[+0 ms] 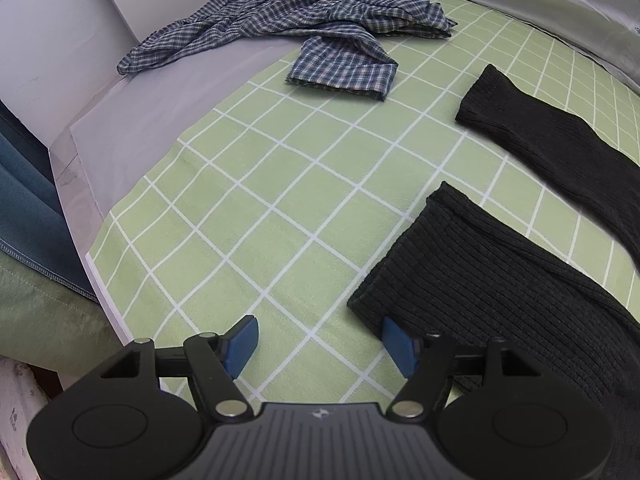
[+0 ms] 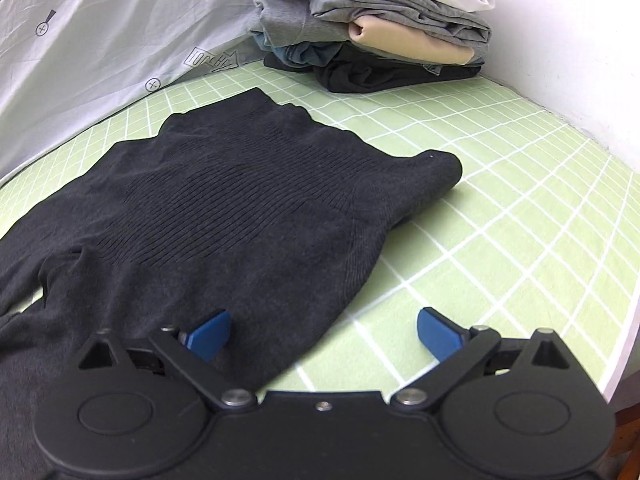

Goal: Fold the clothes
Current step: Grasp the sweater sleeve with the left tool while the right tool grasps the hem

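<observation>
A black ribbed sweater [image 2: 224, 208] lies spread flat on the green checked sheet [image 2: 520, 200]. In the left wrist view its hem corner [image 1: 480, 280] lies at the right, and one sleeve [image 1: 560, 152] stretches beyond it. My left gripper [image 1: 320, 346] is open and empty, with its right pad at the hem edge. My right gripper [image 2: 324, 334] is open and empty, straddling the sweater's lower right edge, with its left pad over the fabric.
A crumpled blue plaid shirt [image 1: 304, 28] lies at the far edge of the sheet. A stack of folded clothes [image 2: 372, 28] stands at the back by the white wall. A pale printed cover [image 2: 100, 40] lies behind the sweater. Dark cushions [image 1: 24, 200] are at the left.
</observation>
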`<state>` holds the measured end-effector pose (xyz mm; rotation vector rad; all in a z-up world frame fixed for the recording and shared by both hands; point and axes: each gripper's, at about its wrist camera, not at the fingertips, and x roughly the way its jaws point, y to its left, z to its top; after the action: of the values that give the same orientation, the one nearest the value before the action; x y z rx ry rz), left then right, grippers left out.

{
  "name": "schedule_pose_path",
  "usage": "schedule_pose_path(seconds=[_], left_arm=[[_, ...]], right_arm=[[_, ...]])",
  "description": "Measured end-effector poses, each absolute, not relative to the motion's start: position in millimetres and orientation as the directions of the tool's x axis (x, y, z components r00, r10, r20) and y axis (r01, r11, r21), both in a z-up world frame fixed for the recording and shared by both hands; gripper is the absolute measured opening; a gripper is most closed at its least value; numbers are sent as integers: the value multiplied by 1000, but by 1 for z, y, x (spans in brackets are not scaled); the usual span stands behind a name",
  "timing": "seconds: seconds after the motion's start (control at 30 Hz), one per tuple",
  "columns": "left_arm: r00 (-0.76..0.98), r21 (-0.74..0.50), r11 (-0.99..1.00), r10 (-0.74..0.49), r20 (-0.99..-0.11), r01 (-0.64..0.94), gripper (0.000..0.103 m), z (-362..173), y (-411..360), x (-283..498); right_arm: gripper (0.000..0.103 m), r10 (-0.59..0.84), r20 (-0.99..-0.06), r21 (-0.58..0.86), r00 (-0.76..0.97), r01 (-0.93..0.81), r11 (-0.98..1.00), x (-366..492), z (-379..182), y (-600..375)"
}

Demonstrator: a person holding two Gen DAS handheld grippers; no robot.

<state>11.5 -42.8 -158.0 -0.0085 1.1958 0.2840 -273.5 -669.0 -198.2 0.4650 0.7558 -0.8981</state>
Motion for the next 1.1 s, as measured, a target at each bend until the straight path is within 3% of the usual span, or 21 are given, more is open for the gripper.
schedule_pose_path(seconds=[0.13,0.33,0.47,0.57,0.63,0.67,0.7,0.77,0.83,1.1], left_arm=[[319,77,963,160,-934,-259,70,-158,-34,11],[359,-158,942,-44,-932,-295,68,-154,-28,-3],[385,-206,926,-73,-920,-316,65,-153,-30,-1],[385,-185,928,-49,-922,-325,49,-155,-35,4],[379,-156,934,-24,-925,-321,15,-155,-39,8],[375,-150,934,-18,-927,-325,7,-155,-40,9],[371,-145,933,-13,-929,-330,5,-156,-40,10],[373,-140,935,-9,-928,-327,3,-154,-42,11],[375,-136,936,-4,-927,-325,2,-152,-43,11],[440,-217,912,-45,-897,-349,1,-112,-34,11]], right_arm=[[97,-546,-743,71,388,856,511,-269,-198,-690],[76,-561,-728,110,393,875,471,-267,-195,-715],[65,-560,-725,123,400,876,466,-265,-193,-721],[57,-558,-726,123,403,874,471,-263,-193,-724],[47,-555,-726,129,406,874,469,-264,-192,-726],[40,-547,-728,146,414,873,466,-267,-192,-728],[36,-538,-730,161,422,871,464,-269,-191,-730],[17,-514,-742,188,431,869,458,-273,-190,-735],[11,-487,-742,239,460,861,449,-278,-189,-739],[8,-498,-680,338,539,833,439,-283,-163,-740]])
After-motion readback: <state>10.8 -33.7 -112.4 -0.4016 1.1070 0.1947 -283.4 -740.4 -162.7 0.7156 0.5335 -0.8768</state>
